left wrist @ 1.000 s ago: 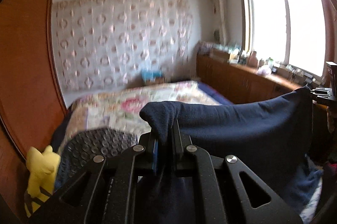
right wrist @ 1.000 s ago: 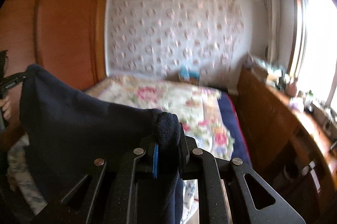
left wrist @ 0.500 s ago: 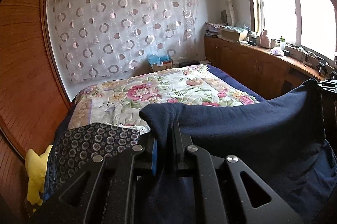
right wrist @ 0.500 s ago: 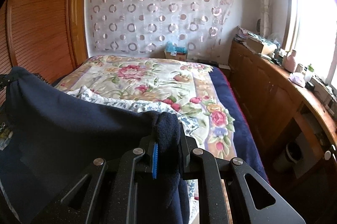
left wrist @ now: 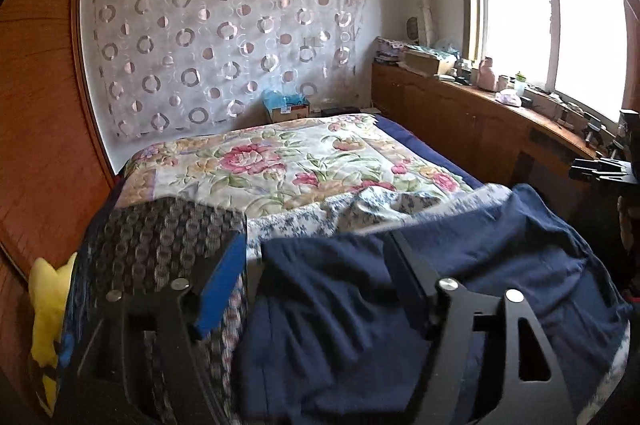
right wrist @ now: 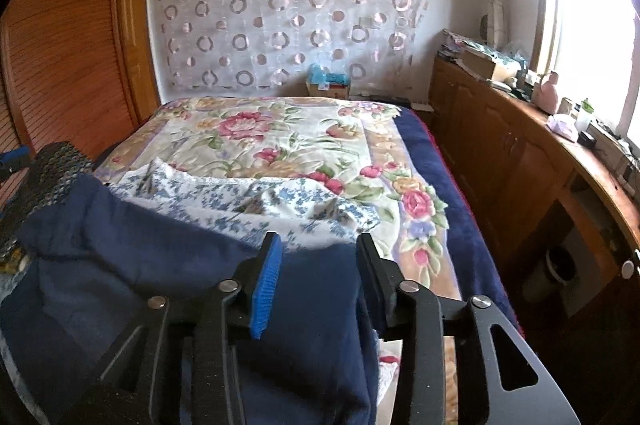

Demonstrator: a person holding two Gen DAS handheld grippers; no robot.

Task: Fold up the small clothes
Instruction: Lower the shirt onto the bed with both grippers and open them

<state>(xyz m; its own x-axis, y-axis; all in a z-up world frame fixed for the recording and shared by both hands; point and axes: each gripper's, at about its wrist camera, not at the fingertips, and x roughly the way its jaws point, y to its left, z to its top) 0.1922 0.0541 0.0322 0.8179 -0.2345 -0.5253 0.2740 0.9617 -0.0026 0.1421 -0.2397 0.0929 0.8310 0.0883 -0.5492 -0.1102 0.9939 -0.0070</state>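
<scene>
A navy garment (left wrist: 500,245) lies slumped on the near end of the bed, spread between both grippers. My left gripper (left wrist: 316,259) hangs just above its left corner. Its jaws are opening wide; the cloth sits loose between them and the blue pad (left wrist: 222,281) is clear of it. In the right wrist view the same navy garment (right wrist: 120,249) runs off to the left. My right gripper (right wrist: 318,255) is over its right corner with jaws opening, and the cloth lies between the fingers without being pinched.
Under the navy piece lie a white cloth with blue flowers (right wrist: 256,197) and a dark patterned cloth (left wrist: 160,237), on the floral quilt (left wrist: 280,161). A yellow plush toy (left wrist: 48,297) sits at the left edge. Wooden cabinets (right wrist: 500,153) line the right, a wardrobe (right wrist: 68,57) the left.
Both grippers held the navy garment stretched up between them; they sank toward the bed, then both opened and the garment dropped onto the bed.
</scene>
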